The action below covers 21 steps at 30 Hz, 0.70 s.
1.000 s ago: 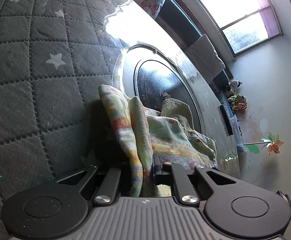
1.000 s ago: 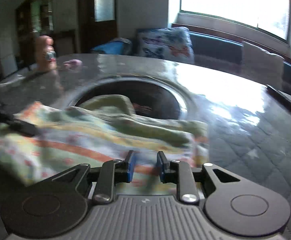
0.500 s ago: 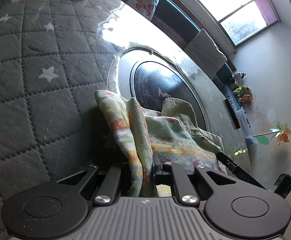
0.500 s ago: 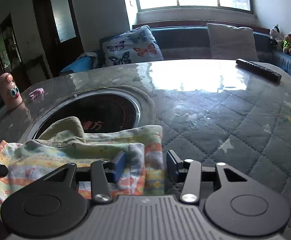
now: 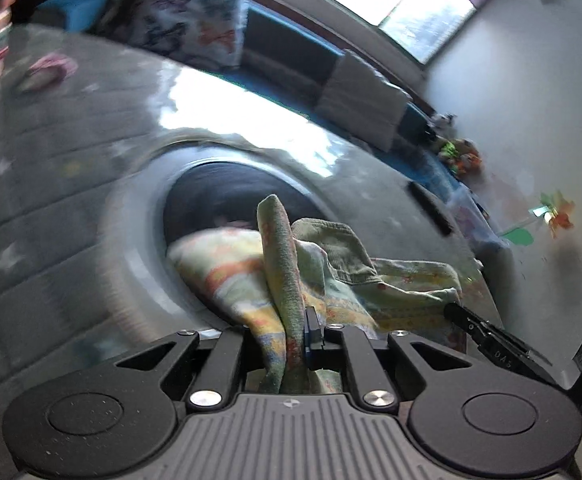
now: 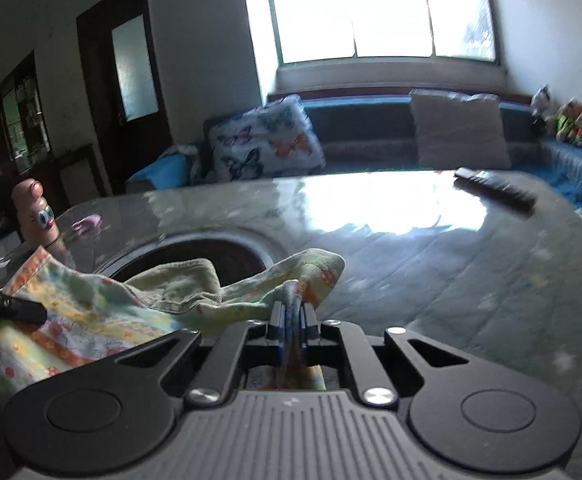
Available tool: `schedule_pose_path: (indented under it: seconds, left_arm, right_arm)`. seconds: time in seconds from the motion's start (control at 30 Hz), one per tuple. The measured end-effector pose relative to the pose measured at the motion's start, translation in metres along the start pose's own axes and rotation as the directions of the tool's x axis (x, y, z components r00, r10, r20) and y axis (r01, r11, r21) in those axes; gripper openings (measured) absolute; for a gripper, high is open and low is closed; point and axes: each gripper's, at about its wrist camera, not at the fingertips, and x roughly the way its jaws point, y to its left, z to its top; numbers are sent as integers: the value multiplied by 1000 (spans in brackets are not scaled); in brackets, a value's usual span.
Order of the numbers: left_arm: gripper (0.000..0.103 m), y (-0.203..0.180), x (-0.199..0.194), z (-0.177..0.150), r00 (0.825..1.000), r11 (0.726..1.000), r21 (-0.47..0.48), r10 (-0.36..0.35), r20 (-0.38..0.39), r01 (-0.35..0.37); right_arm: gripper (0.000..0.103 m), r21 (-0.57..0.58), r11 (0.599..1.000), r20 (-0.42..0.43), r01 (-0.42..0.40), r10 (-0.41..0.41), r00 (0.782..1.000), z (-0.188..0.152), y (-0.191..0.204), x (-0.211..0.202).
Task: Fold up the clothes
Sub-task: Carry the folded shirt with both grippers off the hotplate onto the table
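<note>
A small pastel garment (image 5: 235, 276) with orange, yellow and green print and an olive waistband (image 5: 339, 248) lies over the round dark inset (image 5: 219, 188) of the quilted table. My left gripper (image 5: 295, 320) is shut on a bunched edge of it, lifted off the table. In the right wrist view the same garment (image 6: 91, 316) spreads to the left, and my right gripper (image 6: 291, 312) is shut on its near right corner. The left gripper's finger (image 6: 15, 308) shows at the left edge, the right gripper's finger (image 5: 487, 340) at the left view's right.
The grey quilted table cover (image 6: 451, 264) with stars spreads all around. A black remote (image 6: 495, 188) lies at the far right. A pink figure with big eyes (image 6: 37, 216) and a small pink item (image 6: 87, 224) stand far left. A sofa with a butterfly cushion (image 6: 263, 144) runs behind.
The right gripper's jaws widened, then shut on the garment's corner. Both grippers rose and rolled, lifting the cloth's edges off the table.
</note>
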Motion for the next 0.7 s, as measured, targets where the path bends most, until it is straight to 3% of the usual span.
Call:
schedule_pose_path:
  seconds: [0.3,0.7]
  left_arm:
    - [10,-87,67,9,994,991,99,-82,-73,90]
    - [10,-189,147,12,983,945,289,-114,-147,153]
  right_arm:
    - [6,19,984,71,177,-178,981,16,-71,-43]
    - [6,97,926,60,364,-371,927,14,-168,-63]
